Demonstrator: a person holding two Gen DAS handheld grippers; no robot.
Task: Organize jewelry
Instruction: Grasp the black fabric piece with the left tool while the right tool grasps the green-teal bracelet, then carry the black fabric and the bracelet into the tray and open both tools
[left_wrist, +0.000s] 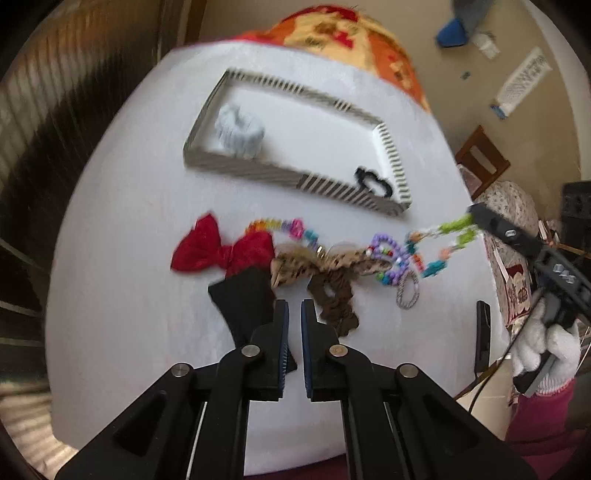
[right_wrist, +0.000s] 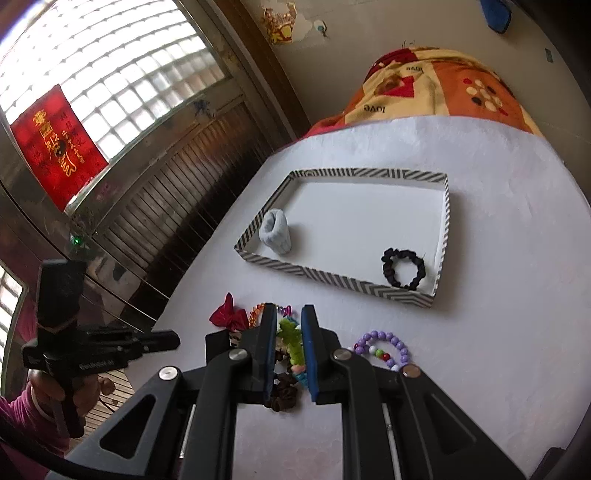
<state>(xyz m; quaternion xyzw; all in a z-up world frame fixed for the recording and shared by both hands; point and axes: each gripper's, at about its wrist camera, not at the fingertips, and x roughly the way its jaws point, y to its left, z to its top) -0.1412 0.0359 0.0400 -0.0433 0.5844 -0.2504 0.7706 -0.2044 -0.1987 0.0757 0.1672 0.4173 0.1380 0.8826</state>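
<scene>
Jewelry-wise, most of the pile sits on the white table (right_wrist: 498, 332) just in front of the striped tray (right_wrist: 445, 214), and only two bits have made it in so far: a pale blue-grey scrunchie (right_wrist: 275, 232) at the left end and a black scrunchie (right_wrist: 402, 268) in the near right corner. From where I'm standing, the right gripper (right_wrist: 289, 332) looks pinched on the green end of the colourful bead strand (left_wrist: 424, 240), jaws nearly together with the beads wedged between them, and the strand trails back across the table toward the purple bead bracelet (right_wrist: 384, 349) and the leopard-print bow (left_wrist: 325, 264). The left gripper (left_wrist: 294, 314) hovers low over the near side of the pile with only a narrow gap between its pads and nothing in them, as far as I can see. My take on doing this bit well: lift slowly and straight up first, because that strand looks like it lies over or through the bracelet and bow, and a quick sideways drag would probably tow the whole heap along. If something does ride up, the free gripper could pin it down. Then carry the strand over the tray's near wall, and lower it into the empty middle so it doesn't land on either scrunchie. The red bow (left_wrist: 221, 249), brown scrunchie (left_wrist: 336, 299) and black bow (left_wrist: 243, 295) can wait.
</scene>
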